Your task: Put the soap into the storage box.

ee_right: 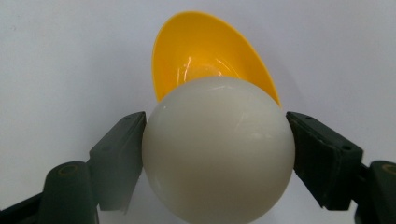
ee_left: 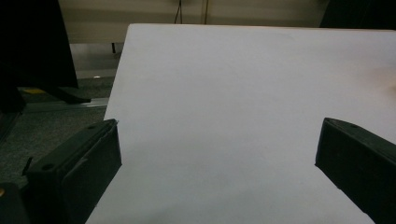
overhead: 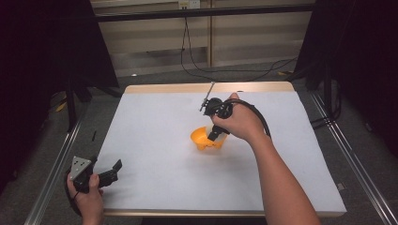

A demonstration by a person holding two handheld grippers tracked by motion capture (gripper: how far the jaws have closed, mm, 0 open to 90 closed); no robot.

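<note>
Overhead, my right gripper [overhead: 215, 135] hangs just above the yellow bowl [overhead: 201, 138] mid-table. Left gripper [ee_left: 219, 154] idles with jaws wide apart over bare table [ee_left: 233, 93]. Right jaws clamp the white ball [ee_right: 218, 149], carried but not yet dropped in

White table [overhead: 155, 140], grey floor [overhead: 159, 77], black curtains [overhead: 42, 56]

One white ball [ee_right: 218, 149] sitting at frame centre, one yellow bowl [ee_right: 205, 51] lying behind it, two claws showing, one tabletop [overhead: 155, 140] carrying them.
</note>
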